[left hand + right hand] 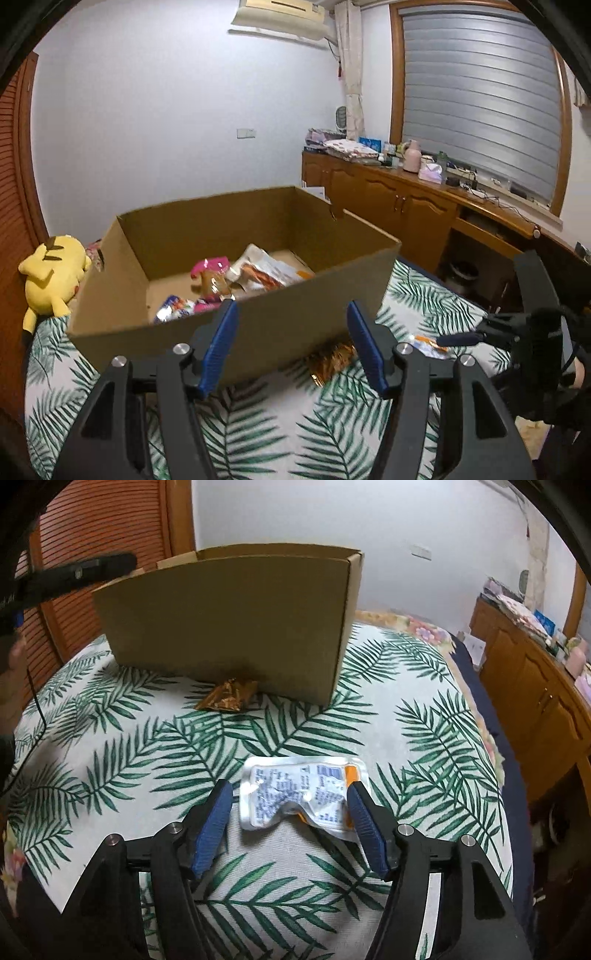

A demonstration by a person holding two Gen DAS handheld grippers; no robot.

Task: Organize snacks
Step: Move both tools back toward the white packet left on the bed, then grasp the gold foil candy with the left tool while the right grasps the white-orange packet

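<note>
At the far left of the bed (pixel 110 373), just past a yellow plush toy (pixel 53 275), stands the open cardboard box (pixel 177 221), already holding several snack packets (pixel 236 275). The left claw (pixel 291 343) hangs in front of the box's near wall with its jaws apart and nothing between them; it is best kept clear there so it does not nudge the box while the other hand works. Tucked against the foot of that wall lies a brown foil snack (pixel 227 698), still outside, a likely later pick. Further right, the right claw (pixel 291 808) is lowered over a white and orange pouch (pixel 299 794) that lies flat and crumpled on the leaf-print cover, well apart from the box. Its jaws are spread and straddle the pouch, the right pad at the orange edge, neither yet pressing. To do this well, I would sink slightly into the soft cover, close on the raised fold in the middle, then lift fully over the box rim before letting go.
</note>
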